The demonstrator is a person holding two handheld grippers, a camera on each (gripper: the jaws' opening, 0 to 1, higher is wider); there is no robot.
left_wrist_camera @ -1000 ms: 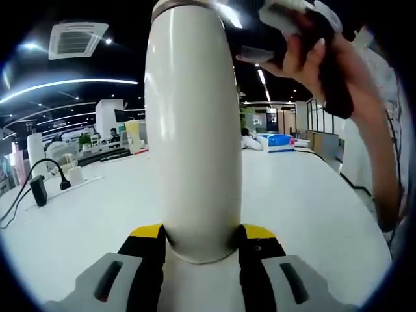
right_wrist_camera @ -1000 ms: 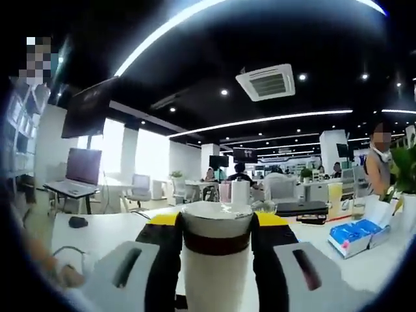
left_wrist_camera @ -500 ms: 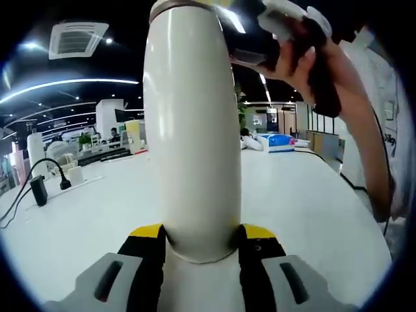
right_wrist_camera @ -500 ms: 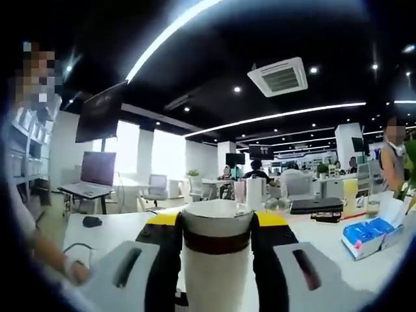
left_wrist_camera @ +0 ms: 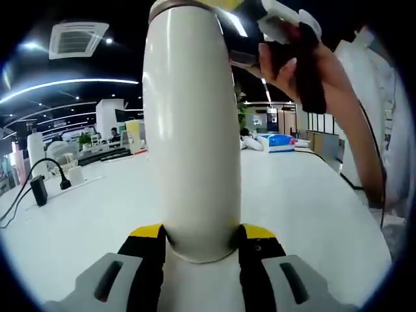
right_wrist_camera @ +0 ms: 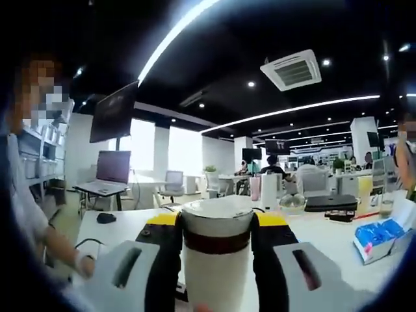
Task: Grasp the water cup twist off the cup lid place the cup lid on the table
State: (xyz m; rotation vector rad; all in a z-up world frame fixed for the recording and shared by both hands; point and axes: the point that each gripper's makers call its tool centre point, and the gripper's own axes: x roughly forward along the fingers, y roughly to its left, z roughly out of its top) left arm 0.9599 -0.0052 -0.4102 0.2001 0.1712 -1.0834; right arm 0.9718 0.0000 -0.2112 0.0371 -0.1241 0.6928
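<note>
Your left gripper (left_wrist_camera: 201,242) clamps the upright water cup (left_wrist_camera: 192,123); your right gripper (right_wrist_camera: 216,224) grips the cup lid (right_wrist_camera: 217,218) directly above, on its axis.

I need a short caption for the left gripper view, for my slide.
Left gripper clamps the white water cup while the right gripper grips its lid.

The left gripper (left_wrist_camera: 200,244) had black fingers with yellow tips on pale grey bodies with dark slots; the right gripper (right_wrist_camera: 216,227) matched. The person's white sleeve (left_wrist_camera: 383,117) showed.
</note>
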